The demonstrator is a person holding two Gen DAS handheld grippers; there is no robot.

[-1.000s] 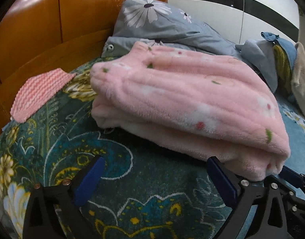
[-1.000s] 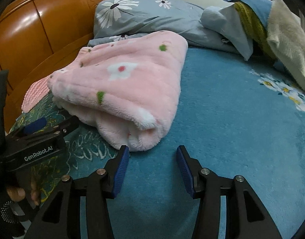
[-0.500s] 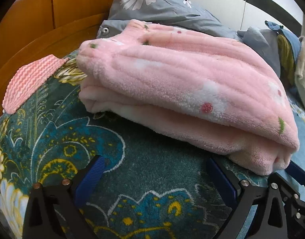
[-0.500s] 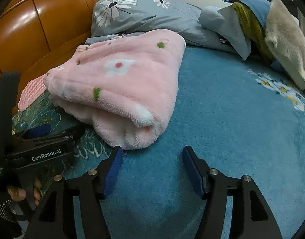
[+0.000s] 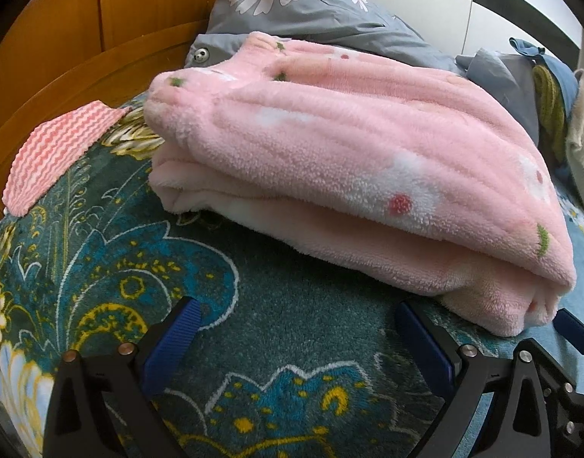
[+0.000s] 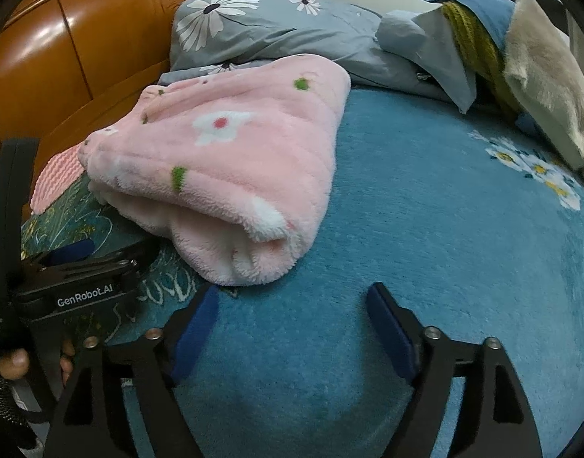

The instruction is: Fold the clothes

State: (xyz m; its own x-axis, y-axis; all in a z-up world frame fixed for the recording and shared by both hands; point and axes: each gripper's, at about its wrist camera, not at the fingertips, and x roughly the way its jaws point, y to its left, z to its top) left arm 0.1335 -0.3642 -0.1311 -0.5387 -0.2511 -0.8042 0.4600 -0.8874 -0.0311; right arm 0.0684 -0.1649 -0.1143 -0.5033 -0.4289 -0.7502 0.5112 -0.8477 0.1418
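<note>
A pink fleece garment (image 5: 349, 160) with small flower prints lies folded into a thick bundle on the bed; the right wrist view shows the same pink fleece garment (image 6: 230, 168) from its rolled end. My left gripper (image 5: 299, 328) stands open just short of the bundle's long side, nothing between its blue pads. My right gripper (image 6: 292, 305) sits just in front of the bundle's rolled end, its jaws opening wider and nothing between them. The left gripper's black body (image 6: 82, 282) shows at the left of the right wrist view.
A dark green flowered blanket (image 5: 112, 267) and a blue blanket (image 6: 425, 229) cover the bed. A pink striped cloth (image 5: 59, 145) lies by the wooden headboard (image 6: 82, 38). A grey daisy pillow (image 5: 292, 4) and a heap of other clothes (image 6: 482, 38) sit behind.
The left gripper has edged closer to the pink bundle, which now looms larger in its view. The right gripper's jaws have spread wider while the hand stayed put.
</note>
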